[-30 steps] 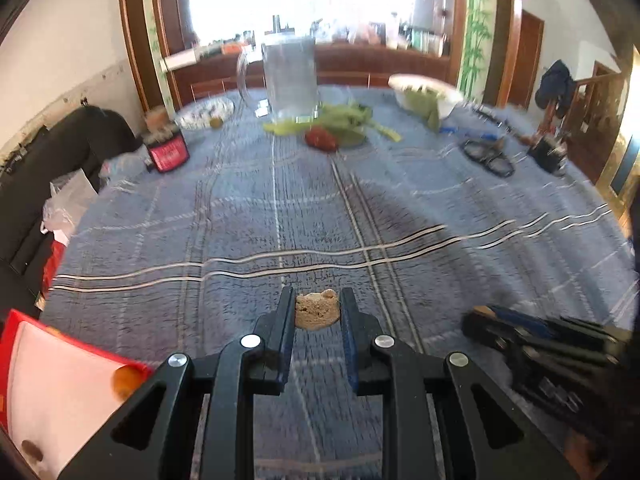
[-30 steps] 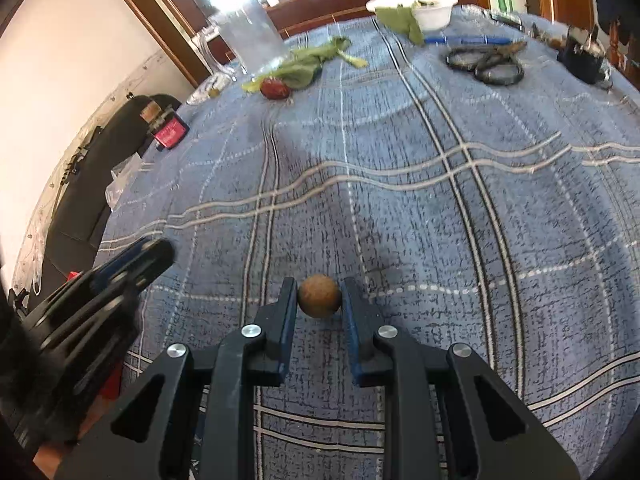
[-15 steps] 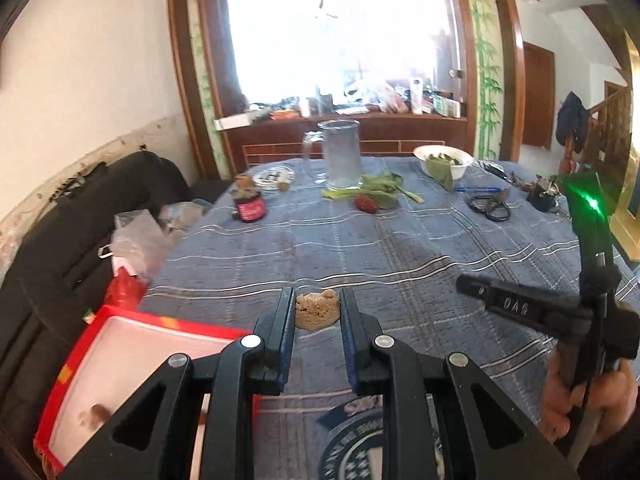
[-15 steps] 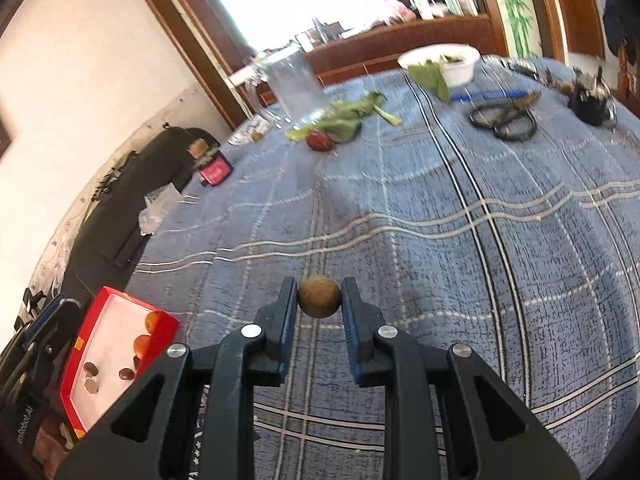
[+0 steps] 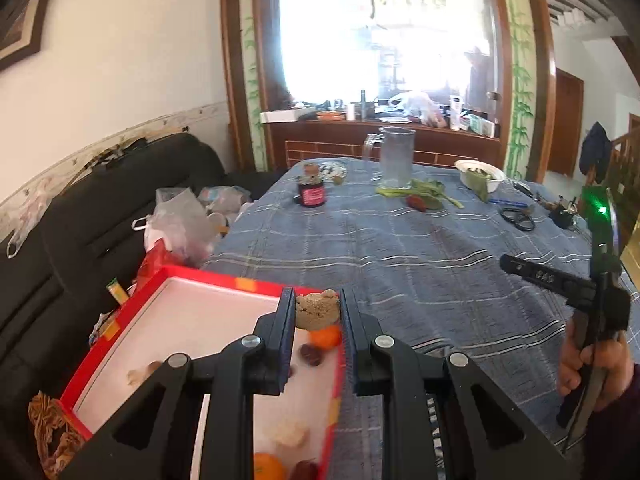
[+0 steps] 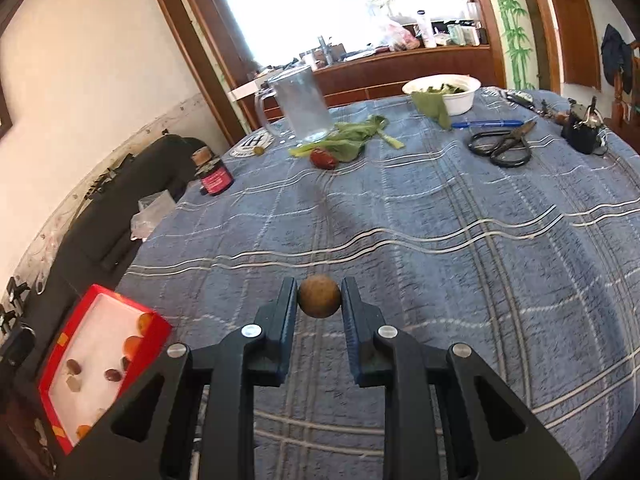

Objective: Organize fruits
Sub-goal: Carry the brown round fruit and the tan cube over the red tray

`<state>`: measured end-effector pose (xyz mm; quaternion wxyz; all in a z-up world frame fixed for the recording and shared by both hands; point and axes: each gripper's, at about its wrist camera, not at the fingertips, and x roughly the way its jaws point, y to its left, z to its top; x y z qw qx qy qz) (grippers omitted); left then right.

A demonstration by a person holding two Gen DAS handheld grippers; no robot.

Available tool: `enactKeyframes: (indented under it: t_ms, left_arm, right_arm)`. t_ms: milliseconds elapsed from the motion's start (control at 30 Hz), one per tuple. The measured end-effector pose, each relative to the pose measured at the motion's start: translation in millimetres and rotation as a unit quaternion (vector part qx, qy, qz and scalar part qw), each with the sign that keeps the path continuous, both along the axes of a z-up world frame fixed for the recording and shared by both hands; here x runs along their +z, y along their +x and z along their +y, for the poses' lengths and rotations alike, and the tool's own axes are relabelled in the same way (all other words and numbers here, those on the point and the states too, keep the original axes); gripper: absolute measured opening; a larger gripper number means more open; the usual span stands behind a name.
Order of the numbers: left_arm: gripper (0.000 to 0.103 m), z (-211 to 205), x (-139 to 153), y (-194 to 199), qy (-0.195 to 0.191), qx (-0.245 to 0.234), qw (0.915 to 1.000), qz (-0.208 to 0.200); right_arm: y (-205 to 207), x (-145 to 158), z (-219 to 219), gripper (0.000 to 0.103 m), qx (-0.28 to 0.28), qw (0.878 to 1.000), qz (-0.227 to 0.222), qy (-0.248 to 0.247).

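My left gripper [image 5: 317,312] is shut on a rough tan lump of fruit [image 5: 317,311], held above the right side of a red box [image 5: 224,280] with a white inside. In the box lie a small orange [image 5: 326,337], dark red dates [image 5: 311,354] and pale pieces. My right gripper [image 6: 319,297] is shut on a round brown fruit [image 6: 319,296] above the blue checked tablecloth [image 6: 440,240]. The red box [image 6: 162,330] lies at the lower left in the right wrist view. A red fruit [image 6: 322,158] rests by green leaves [image 6: 356,138] far across the table.
A glass jug [image 6: 302,106], a white bowl [image 6: 444,90], black scissors [image 6: 502,146], a blue pen [image 6: 486,123] and a dark jar [image 6: 216,176] stand at the far side. A black sofa [image 5: 100,220] with plastic bags [image 5: 184,220] is left of the table. A hand [image 5: 588,368] holds the right gripper.
My left gripper has swung left and up with the tan lump, from over the tablecloth to over the red box. My right gripper has risen a little, still holding the brown fruit.
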<state>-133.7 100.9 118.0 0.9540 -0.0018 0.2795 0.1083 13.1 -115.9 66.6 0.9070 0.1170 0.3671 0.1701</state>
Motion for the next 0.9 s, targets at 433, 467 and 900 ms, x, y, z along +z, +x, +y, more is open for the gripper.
enactKeyframes:
  t_ms: [433, 467, 900]
  left_arm:
    - [0.020, 67, -20, -28, -0.017, 0.067, 0.9975, 0.014]
    - [0.021, 70, -22, -29, -0.018, 0.070, 0.9973, 0.016]
    - [0.021, 117, -50, -48, -0.035, 0.111, 0.9921, 0.045]
  right_arm:
    - [-66, 23, 109, 0.024, 0.132, 0.991, -0.018, 0.023]
    - [-70, 23, 117, 0.024, 0.141, 0.990, -0.017, 0.022]
    - [-124, 4, 193, 0.024, 0.241, 0.970, -0.010, -0.012]
